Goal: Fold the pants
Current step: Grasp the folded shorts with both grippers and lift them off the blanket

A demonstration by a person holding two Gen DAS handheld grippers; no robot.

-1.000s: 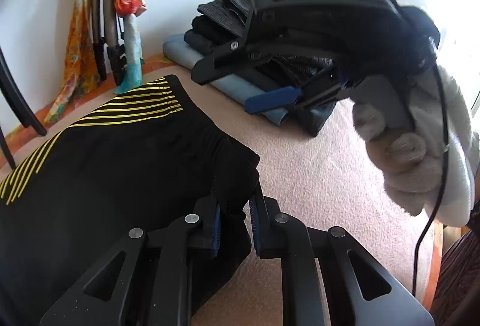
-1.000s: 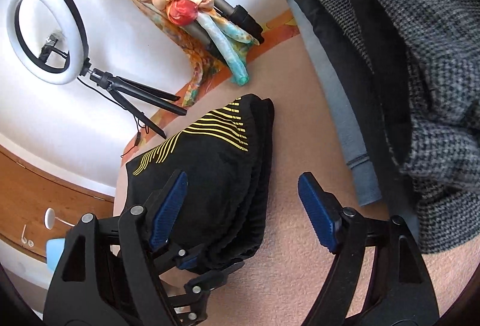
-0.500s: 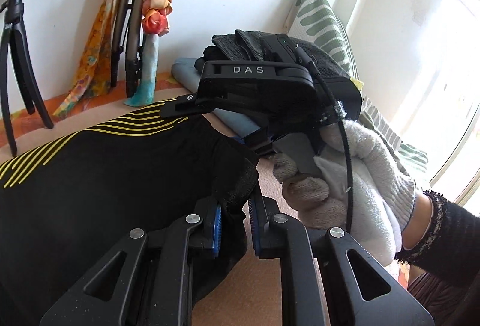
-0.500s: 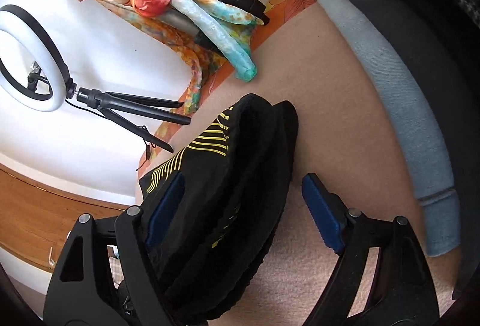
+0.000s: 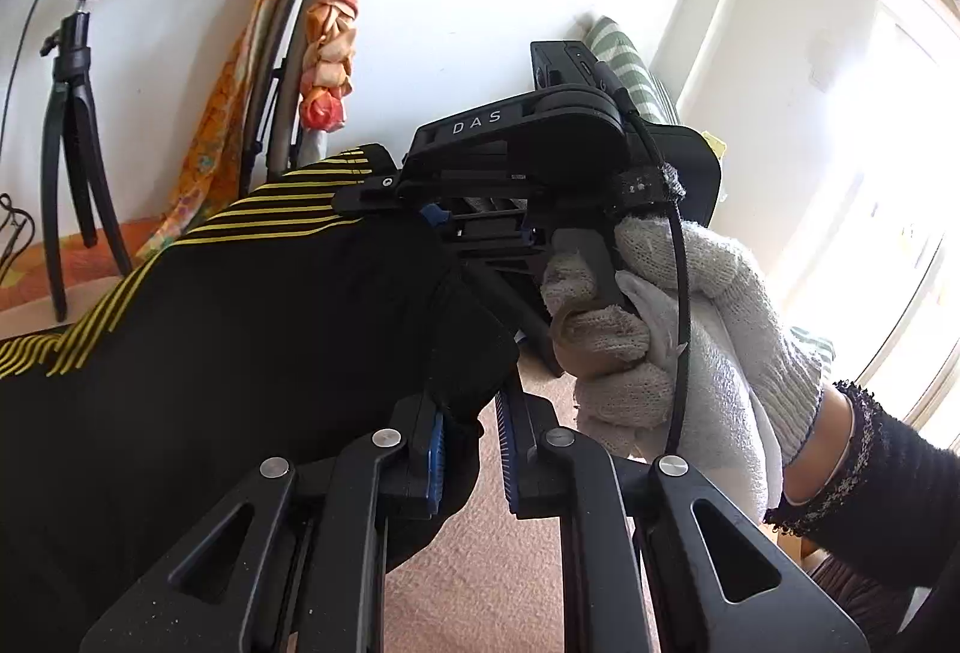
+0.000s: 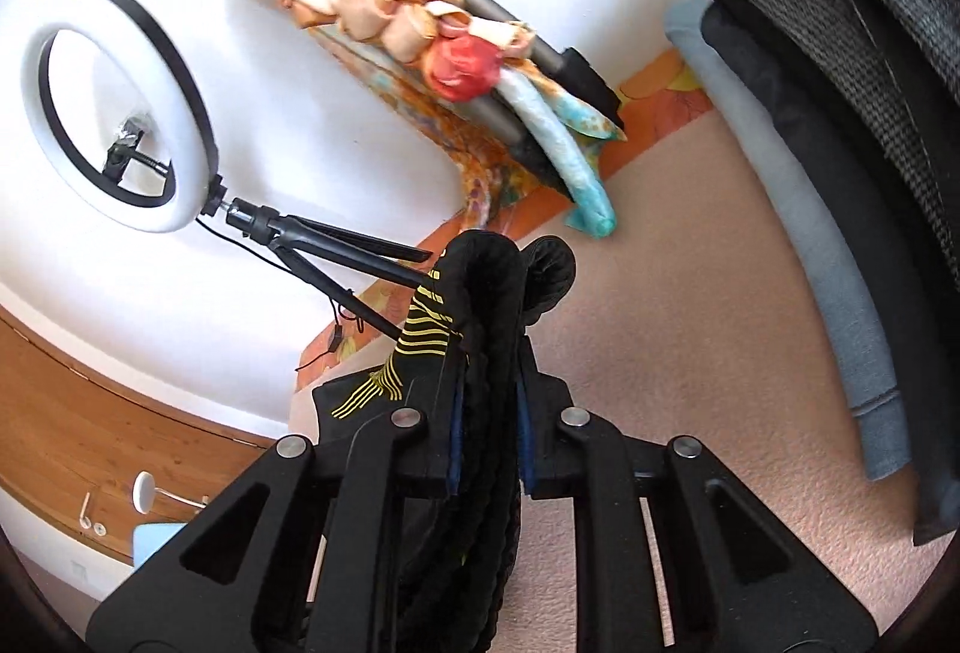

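The black pants with yellow stripes (image 5: 240, 329) are folded and lifted off the pink carpet (image 5: 510, 581). My left gripper (image 5: 471, 452) is shut on a near corner of the pants. My right gripper (image 6: 487, 440) is shut on the folded edge of the pants (image 6: 486, 305), which stands up between its blue pads. In the left wrist view the right gripper (image 5: 432, 221) grips the far striped edge, held by a white-gloved hand (image 5: 678, 329).
A stack of folded clothes (image 6: 840, 173) lies on the carpet to the right. A ring light on a tripod (image 6: 114, 113) and a scarf-wrapped rack (image 6: 420, 41) stand against the white wall. A striped cushion (image 5: 630, 77) leans at the back.
My right gripper has closed on the folded edge of the pants. Both grippers have lifted the pants and the view has tilted up toward the wall.
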